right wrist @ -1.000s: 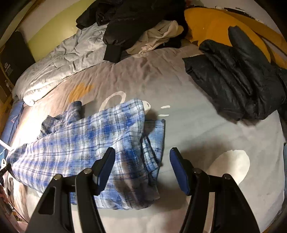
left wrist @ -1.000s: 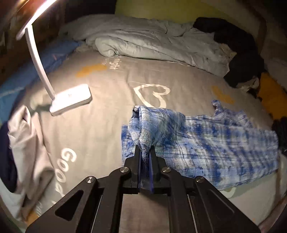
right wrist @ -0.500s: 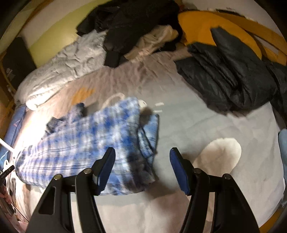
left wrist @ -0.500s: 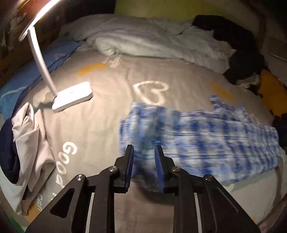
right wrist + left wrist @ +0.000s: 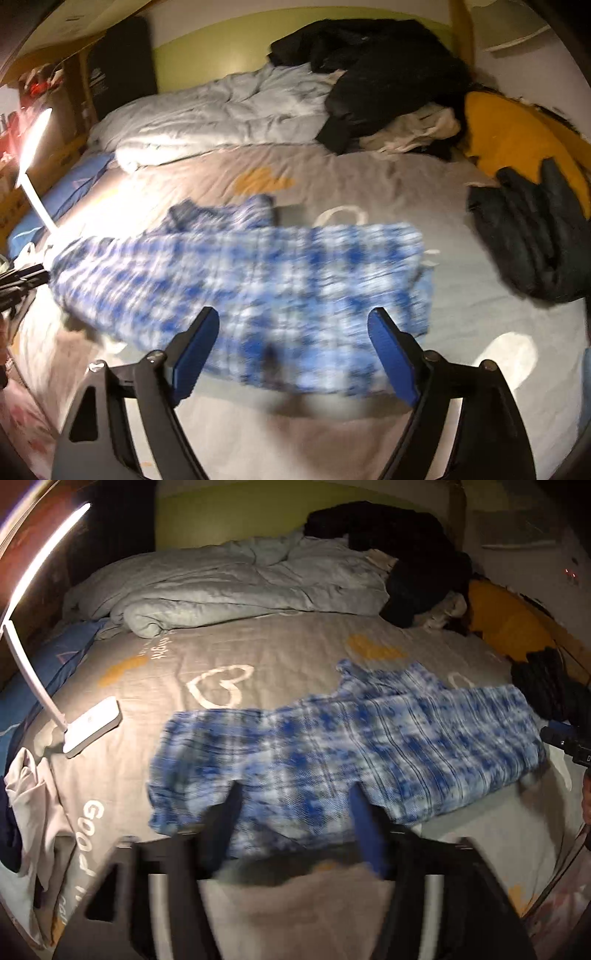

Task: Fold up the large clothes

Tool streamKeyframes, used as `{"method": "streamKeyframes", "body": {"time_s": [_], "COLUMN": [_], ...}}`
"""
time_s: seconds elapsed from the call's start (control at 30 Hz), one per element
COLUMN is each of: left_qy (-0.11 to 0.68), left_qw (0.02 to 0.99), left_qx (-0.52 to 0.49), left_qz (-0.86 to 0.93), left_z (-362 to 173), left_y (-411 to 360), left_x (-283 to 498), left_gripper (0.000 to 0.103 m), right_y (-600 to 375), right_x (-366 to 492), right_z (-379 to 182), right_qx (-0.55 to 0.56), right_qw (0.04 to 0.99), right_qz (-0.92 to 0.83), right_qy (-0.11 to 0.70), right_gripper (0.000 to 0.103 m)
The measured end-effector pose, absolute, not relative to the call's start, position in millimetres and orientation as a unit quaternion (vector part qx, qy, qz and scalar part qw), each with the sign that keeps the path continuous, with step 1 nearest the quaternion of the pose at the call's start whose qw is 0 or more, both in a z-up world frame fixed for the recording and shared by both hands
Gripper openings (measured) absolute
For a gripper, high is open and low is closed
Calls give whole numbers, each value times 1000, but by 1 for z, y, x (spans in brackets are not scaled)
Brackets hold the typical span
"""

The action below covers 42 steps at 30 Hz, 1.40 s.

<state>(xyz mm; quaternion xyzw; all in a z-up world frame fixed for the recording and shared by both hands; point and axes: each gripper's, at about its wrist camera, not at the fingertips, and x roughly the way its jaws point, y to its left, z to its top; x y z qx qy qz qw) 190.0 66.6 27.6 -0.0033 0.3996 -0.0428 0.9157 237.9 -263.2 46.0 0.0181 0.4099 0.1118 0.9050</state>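
Both grippers open above plaid garment lying flat on bed.

Left gripper (image 5: 295,812): jaws spread wide, nothing between them, hovering over near edge of blue-and-white plaid garment (image 5: 332,753); view blurred. Right gripper (image 5: 291,339): jaws equally wide apart, empty, over the same garment (image 5: 258,280), also blurred. Garment stretched crosswise on grey printed bedsheet (image 5: 277,657), centre frame in both views. White desk lamp (image 5: 92,725) at 9 o'clock of the garment, lit. Crumpled pale duvet (image 5: 240,587) at 12 o'clock. Dark jacket (image 5: 532,236) at 3 o'clock in right view, apart from the garment.
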Motion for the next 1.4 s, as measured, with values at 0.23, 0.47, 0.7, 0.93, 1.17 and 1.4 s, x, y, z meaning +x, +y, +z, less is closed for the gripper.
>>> {"method": "streamKeyframes", "body": {"time_s": [0.23,0.47,0.7,0.93,1.17,1.4], "left_qy": [446,434,409,385,377,351], "left_qw": [887,890,906,919,922,935], "left_qx": [-98,-136,-104,-83,-82,-58], "left_qz": [-71,-34,-33,-29,-30,-14], "left_z": [-11,-24,-22,-14,-10,3], "left_y": [62,72,62,57,58,49], "left_x": [177,176,180,178,177,170], "left_gripper": [83,83,83,86,86,86], "right_y": [-251,-286,-319,-334,-326,-290], "right_x": [222,217,226,231,237,226], "right_z": [18,-14,-34,-34,-21,20], "right_qx": [94,218,282,286,174,80], "right_qw": [881,863,847,857,889,943], "right_qz": [144,76,14,-13,-93,-72], "right_qy": [440,449,451,429,414,316], "right_gripper": [84,84,85,85,26,10]}}
